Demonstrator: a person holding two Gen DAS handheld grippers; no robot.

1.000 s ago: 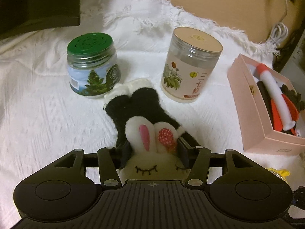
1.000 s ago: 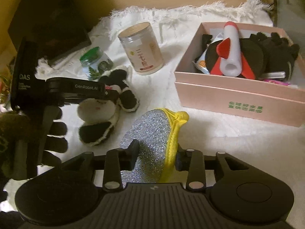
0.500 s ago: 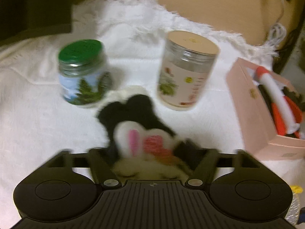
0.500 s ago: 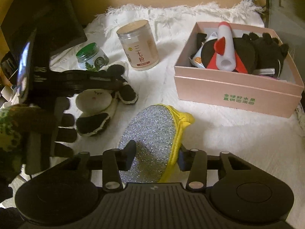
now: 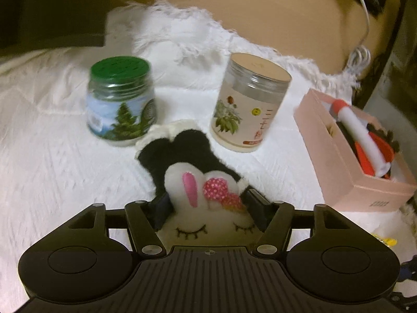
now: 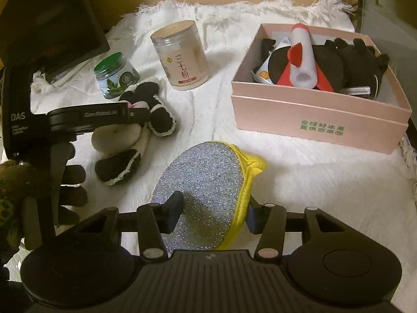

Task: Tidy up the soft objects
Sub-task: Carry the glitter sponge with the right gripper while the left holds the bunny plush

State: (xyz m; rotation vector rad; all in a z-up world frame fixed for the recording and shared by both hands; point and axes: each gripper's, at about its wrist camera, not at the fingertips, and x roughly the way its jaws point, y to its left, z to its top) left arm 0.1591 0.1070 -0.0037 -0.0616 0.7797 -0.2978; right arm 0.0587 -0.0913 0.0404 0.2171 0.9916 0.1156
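My left gripper (image 5: 207, 203) is shut on a plush bunny (image 5: 206, 208) with a cream face, closed eyes and black limbs, held just above the white blanket (image 5: 52, 156). The bunny also shows in the right wrist view (image 6: 122, 138), hanging under the left gripper (image 6: 135, 112). My right gripper (image 6: 212, 212) is shut on a silver glitter pad with a yellow rim (image 6: 206, 182), held above the blanket. A pink box (image 6: 320, 127) at the right holds several black, red and white soft things; it also shows in the left wrist view (image 5: 333, 156).
A green-lidded jar (image 5: 121, 104) and a taller tan-lidded jar (image 5: 250, 107) stand on the blanket behind the bunny. A dark flat object (image 6: 49, 26) lies at the back left. A white cable (image 5: 362, 52) hangs at the back right.
My left gripper has lifted the bunny slightly and shifted. My right gripper has raised the glitter pad and pulled back a little, so the box looks farther away.
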